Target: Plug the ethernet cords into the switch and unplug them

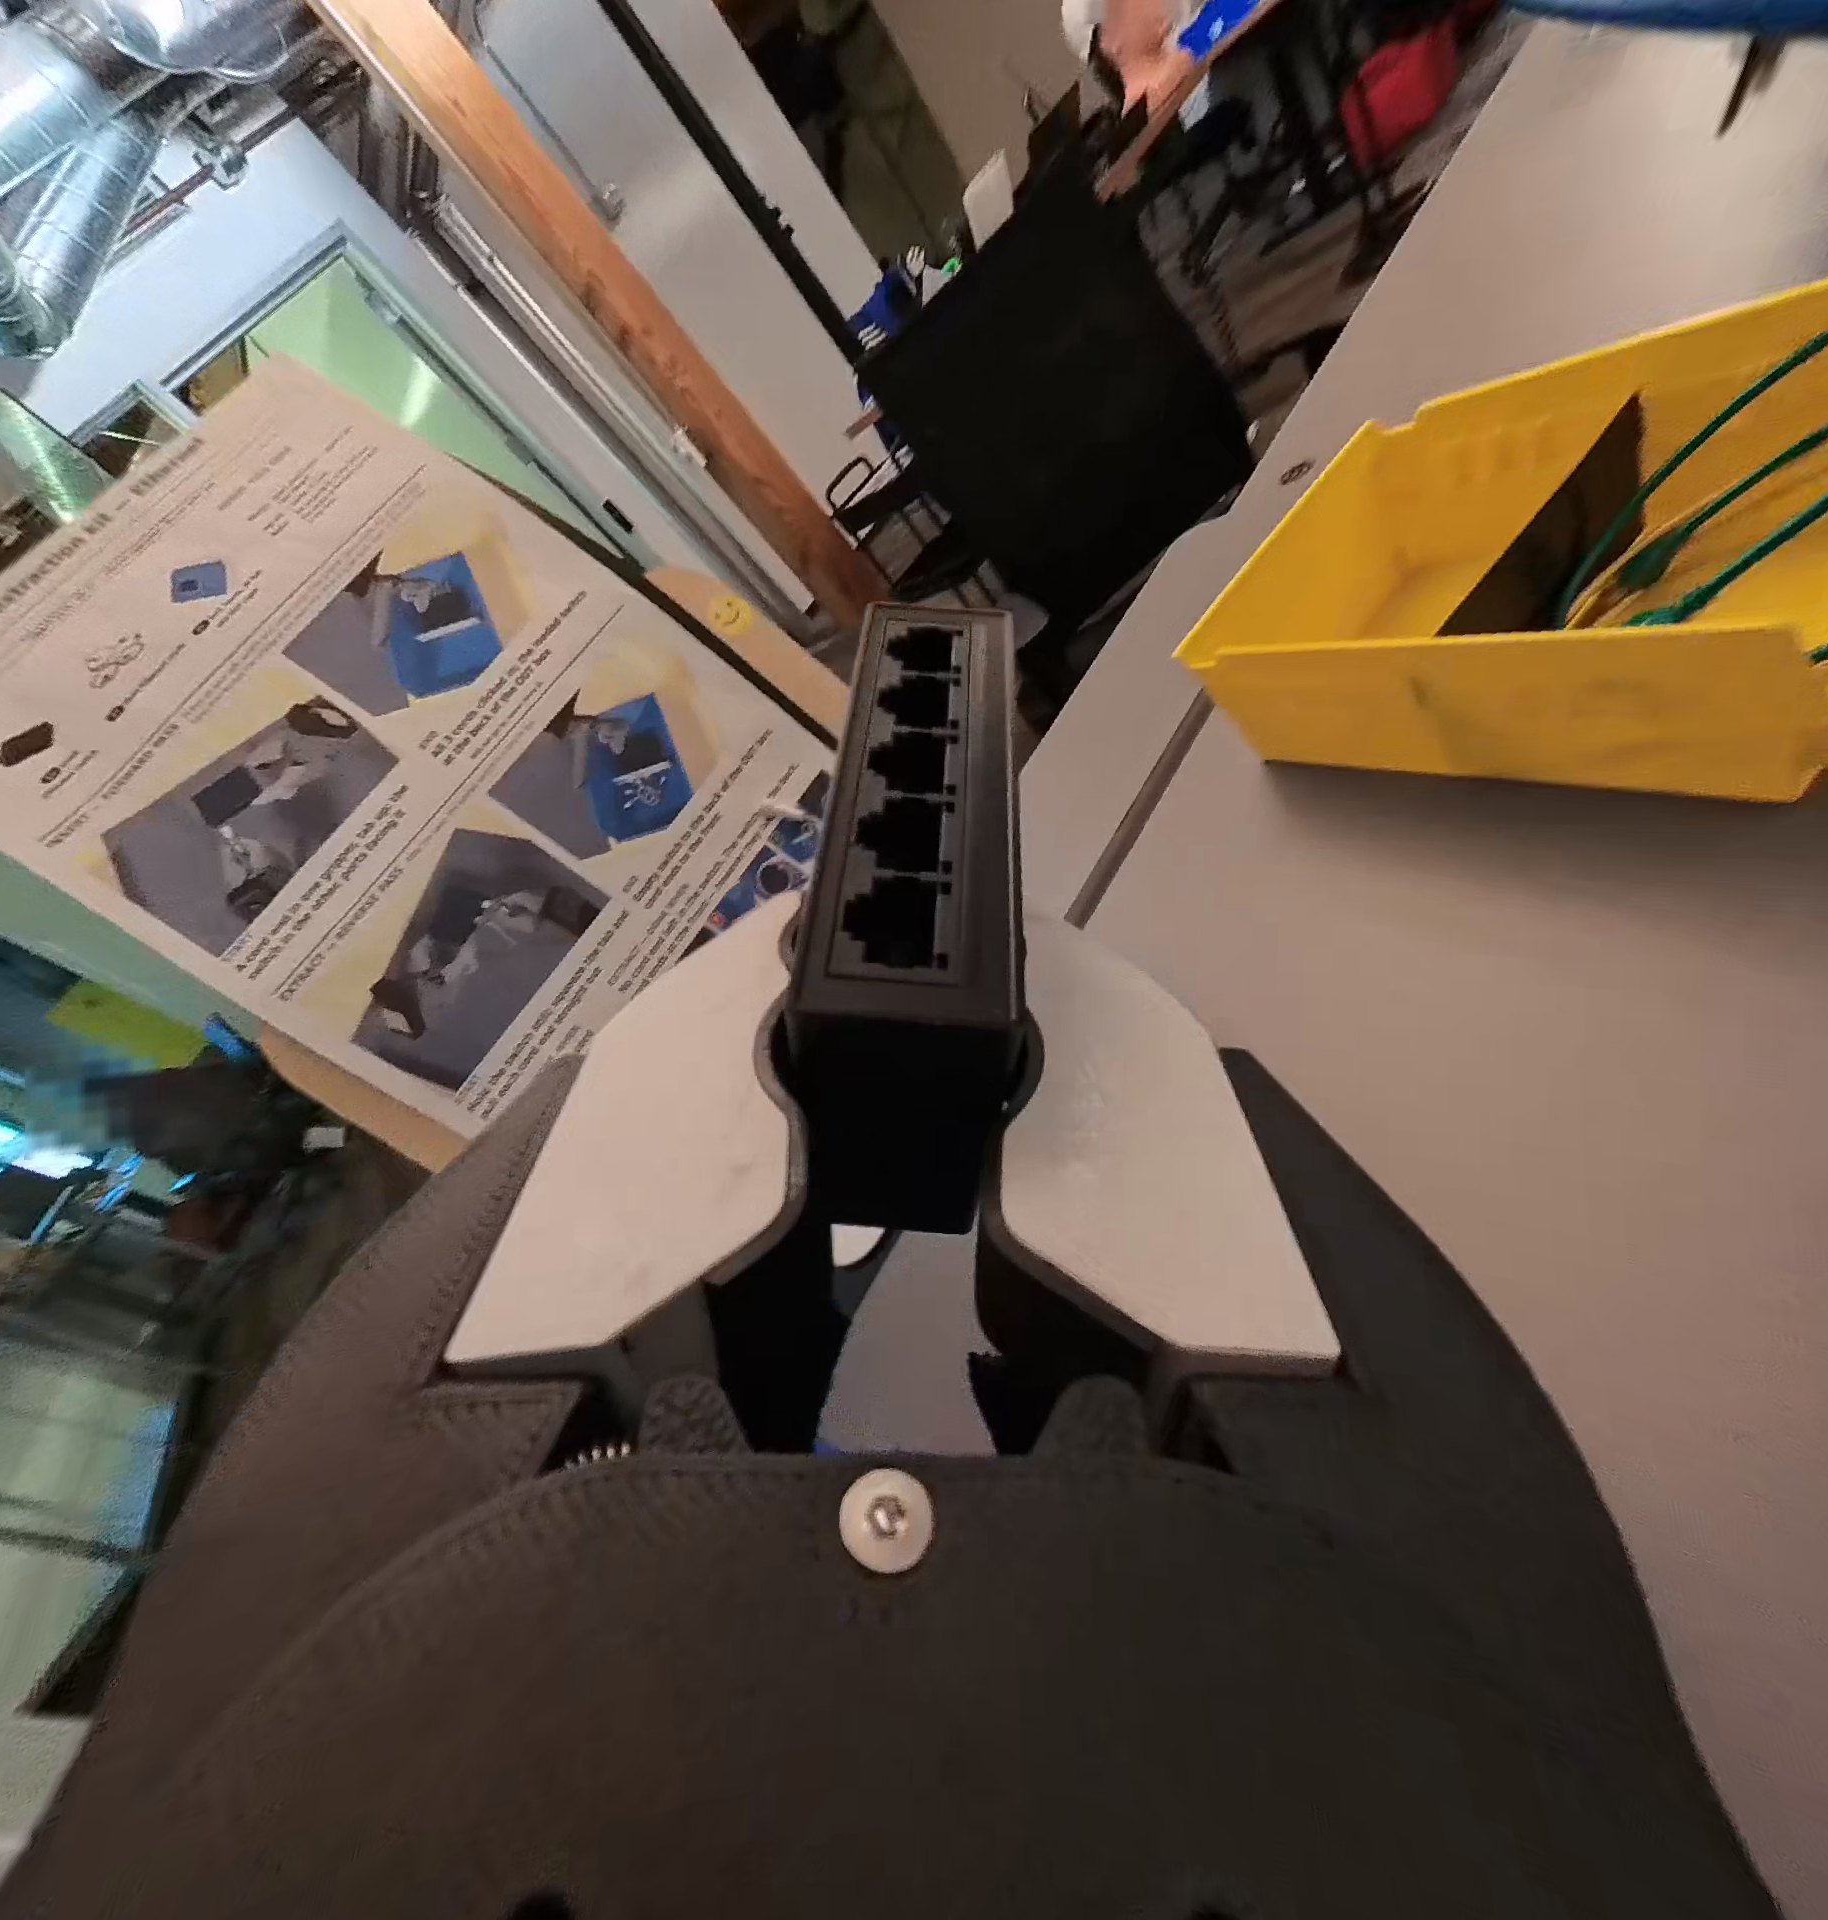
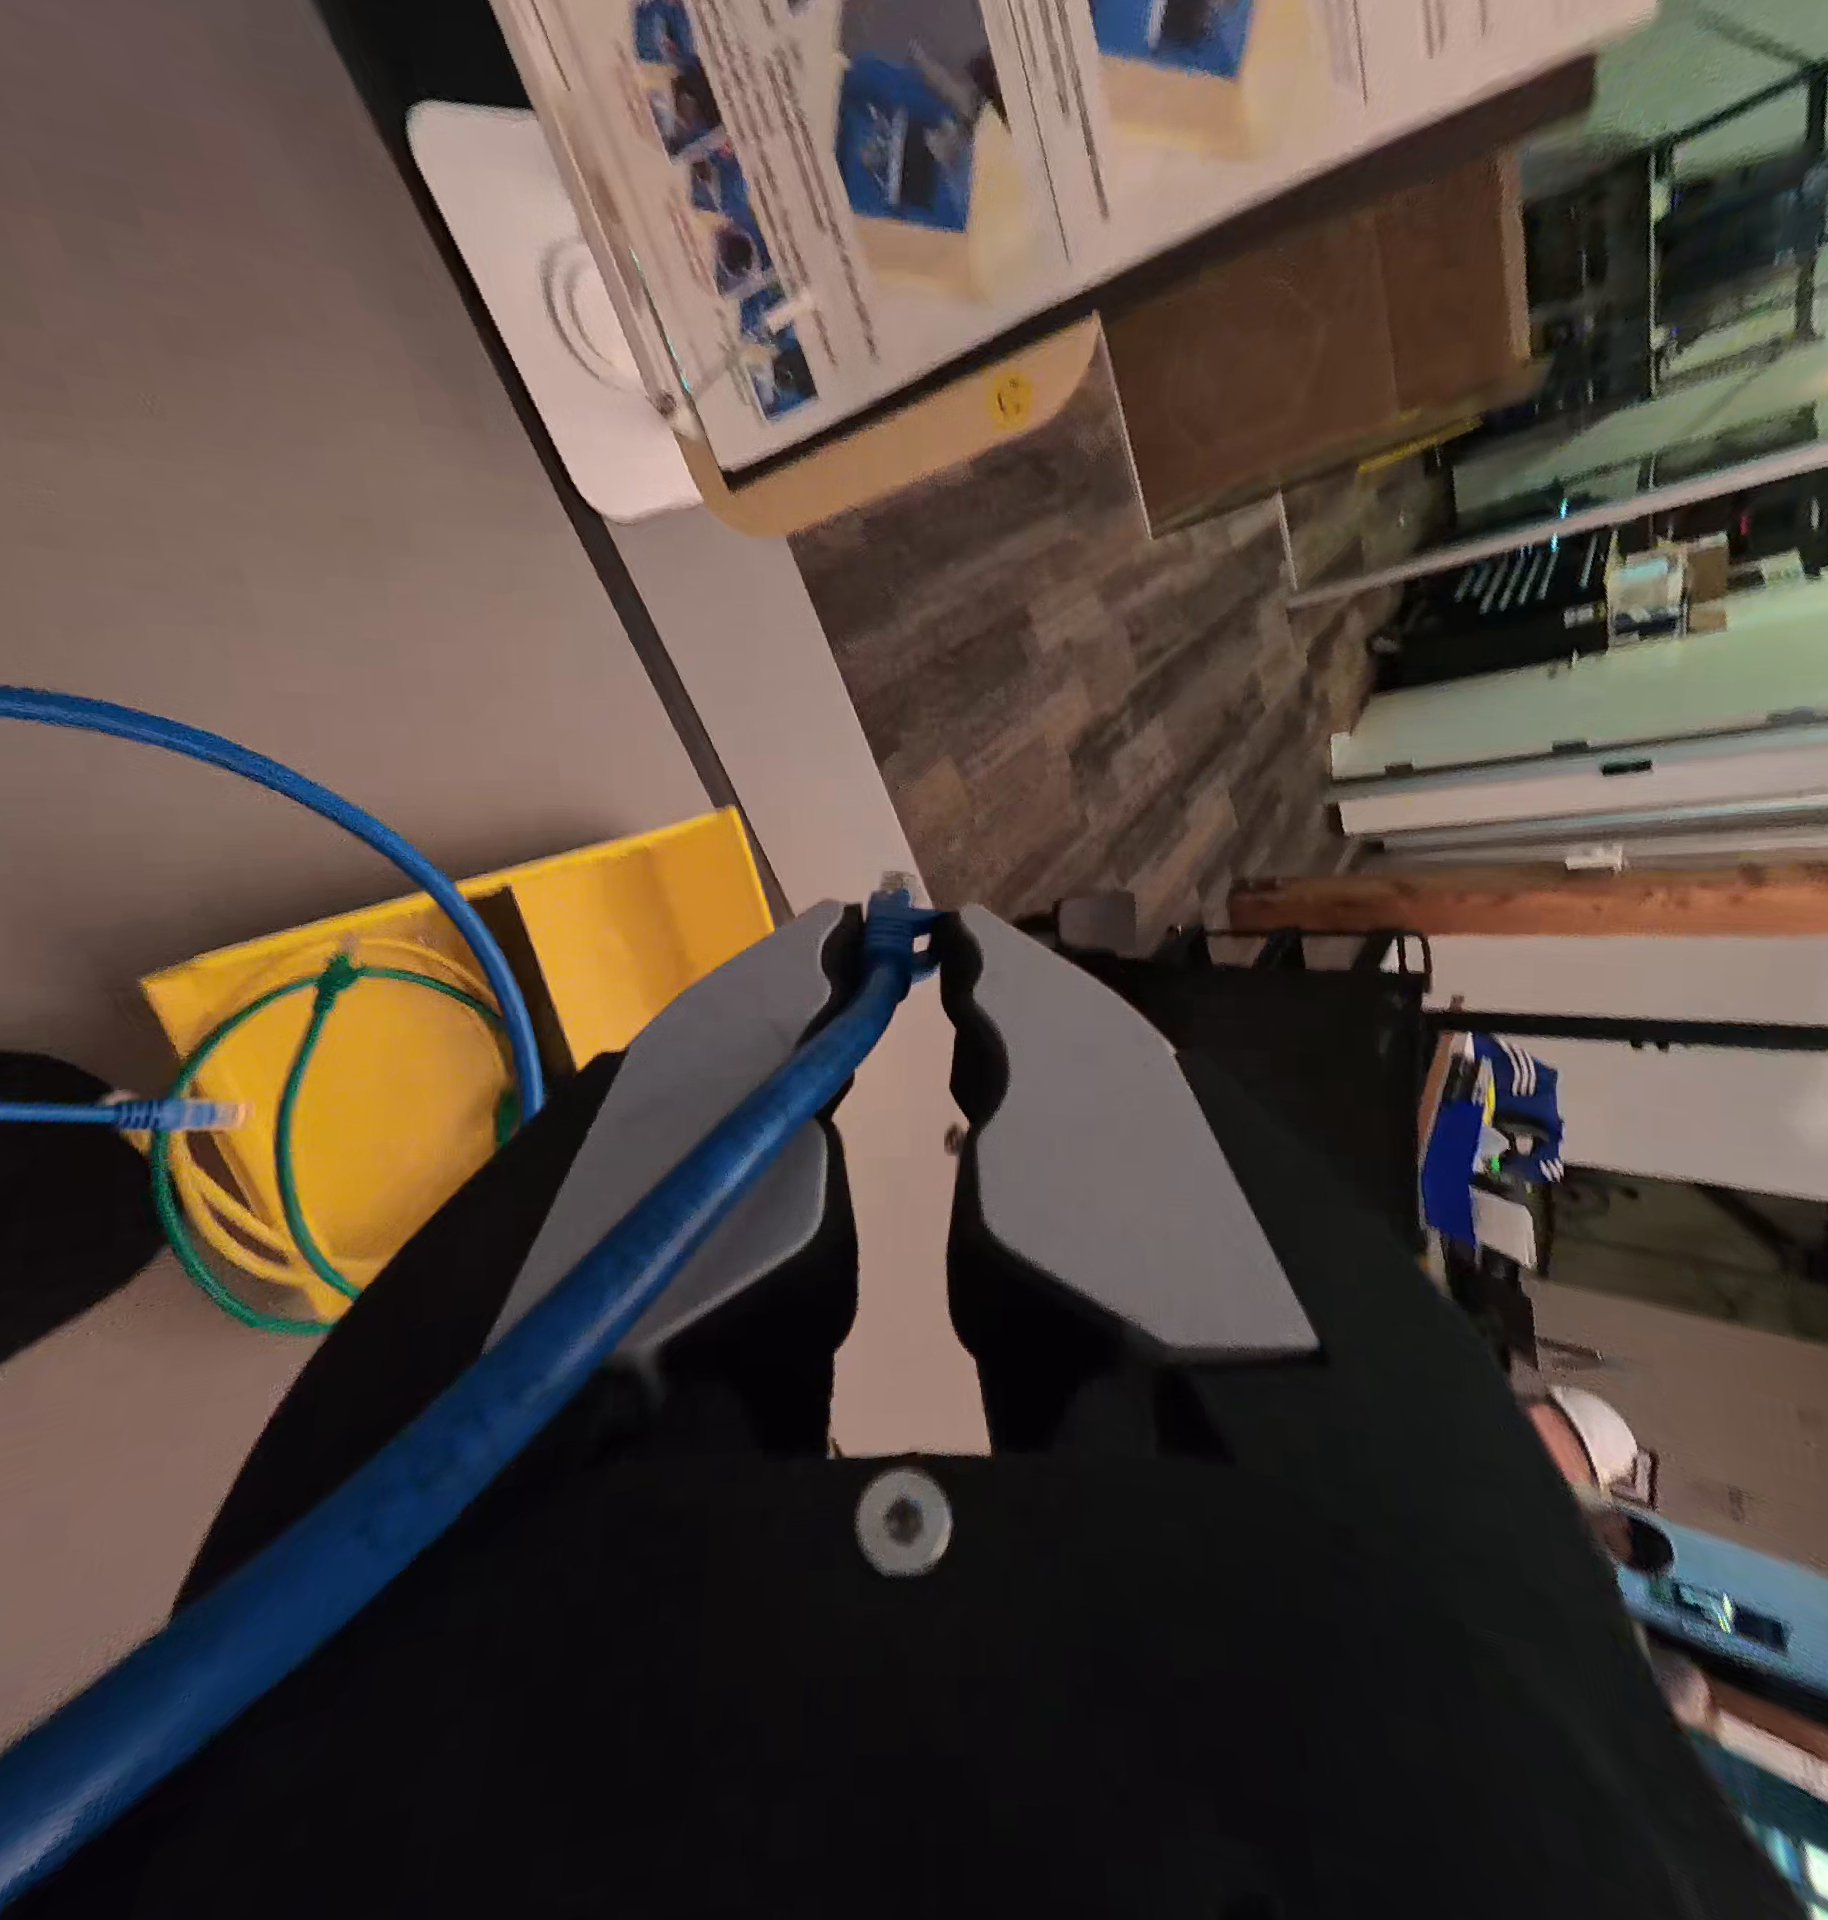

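Overhead, the left gripper [image 1: 905,1049] clamped the black switch [image 1: 915,821] above the grey table [image 1: 1461,1039], and the right gripper [image 2: 894,940] pinched a blue cord [image 2: 681,1195] near its plug. Near the table's edge sat a yellow bin [image 1: 1492,665] with green cords [image 2: 297,1049]; beyond, an instruction poster [image 1: 318,727] and wood-pattern floor [image 2: 1045,675].

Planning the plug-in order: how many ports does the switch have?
5, in one row down the face of the switch clamped in the left gripper; all look empty.

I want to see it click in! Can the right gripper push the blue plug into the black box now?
Probably not yet. The right gripper pinches the blue plug, but the switch, clamped in the left gripper with empty ports, isn't before it.
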A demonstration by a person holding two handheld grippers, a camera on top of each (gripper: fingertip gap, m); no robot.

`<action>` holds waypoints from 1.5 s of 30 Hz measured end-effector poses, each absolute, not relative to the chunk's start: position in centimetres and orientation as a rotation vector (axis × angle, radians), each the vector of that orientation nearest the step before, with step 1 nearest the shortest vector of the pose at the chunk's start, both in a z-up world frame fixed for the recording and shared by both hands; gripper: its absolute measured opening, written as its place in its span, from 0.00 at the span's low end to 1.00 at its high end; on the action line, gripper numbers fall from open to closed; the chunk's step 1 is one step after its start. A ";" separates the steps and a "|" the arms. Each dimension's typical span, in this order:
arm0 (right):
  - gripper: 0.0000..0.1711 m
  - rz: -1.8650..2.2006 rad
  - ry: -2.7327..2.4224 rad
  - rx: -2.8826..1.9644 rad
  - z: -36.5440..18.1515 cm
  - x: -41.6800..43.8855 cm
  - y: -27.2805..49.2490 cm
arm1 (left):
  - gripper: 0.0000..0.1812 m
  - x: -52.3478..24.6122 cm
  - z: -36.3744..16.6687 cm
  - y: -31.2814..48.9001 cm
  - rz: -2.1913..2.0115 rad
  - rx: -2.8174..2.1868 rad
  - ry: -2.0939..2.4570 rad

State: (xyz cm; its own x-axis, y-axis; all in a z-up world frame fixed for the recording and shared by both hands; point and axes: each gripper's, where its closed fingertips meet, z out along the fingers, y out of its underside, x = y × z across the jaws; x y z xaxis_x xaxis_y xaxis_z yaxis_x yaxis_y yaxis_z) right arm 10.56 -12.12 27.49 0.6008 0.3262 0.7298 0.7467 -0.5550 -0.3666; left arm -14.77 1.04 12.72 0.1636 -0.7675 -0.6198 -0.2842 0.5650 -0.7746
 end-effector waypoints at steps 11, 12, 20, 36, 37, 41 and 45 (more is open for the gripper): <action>0.09 -1.116 -0.685 -2.295 23.9 20.5 -12.5 | 0.16 -15.2 13.5 -0.4 -0.487 -0.944 1.420; 0.09 -1.158 -0.683 -2.308 22.9 21.4 -12.5 | 0.16 -15.2 13.6 -0.5 -0.491 -0.942 1.420; 0.09 -1.229 -0.673 -2.486 11.1 24.7 -12.4 | 0.16 -15.5 13.8 -0.4 -0.481 -0.941 1.412; 0.17 -0.846 -0.635 -3.027 -8.1 22.3 -18.5 | 0.16 -14.9 12.8 -0.8 -0.442 -0.949 1.460; 0.17 -0.884 -0.626 -3.034 -7.5 22.8 -19.0 | 0.16 -14.9 12.8 -0.8 -0.439 -0.949 1.461; 0.19 -0.893 -0.533 -2.837 -2.1 22.0 -18.2 | 0.16 -14.6 12.6 -1.7 -0.469 -0.917 1.488; 0.30 -0.632 -0.702 -2.164 8.0 10.1 -13.3 | 0.16 -13.5 11.6 -4.2 -0.528 -0.825 1.581</action>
State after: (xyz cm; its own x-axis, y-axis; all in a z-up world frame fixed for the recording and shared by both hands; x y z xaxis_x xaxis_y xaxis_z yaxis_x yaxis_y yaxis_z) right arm 10.09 -13.26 8.03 0.7260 0.2781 0.6289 0.6547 -0.5594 -0.5084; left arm -13.50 -4.21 11.61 -0.0319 -0.7569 -0.6528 -0.2124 0.6433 -0.7356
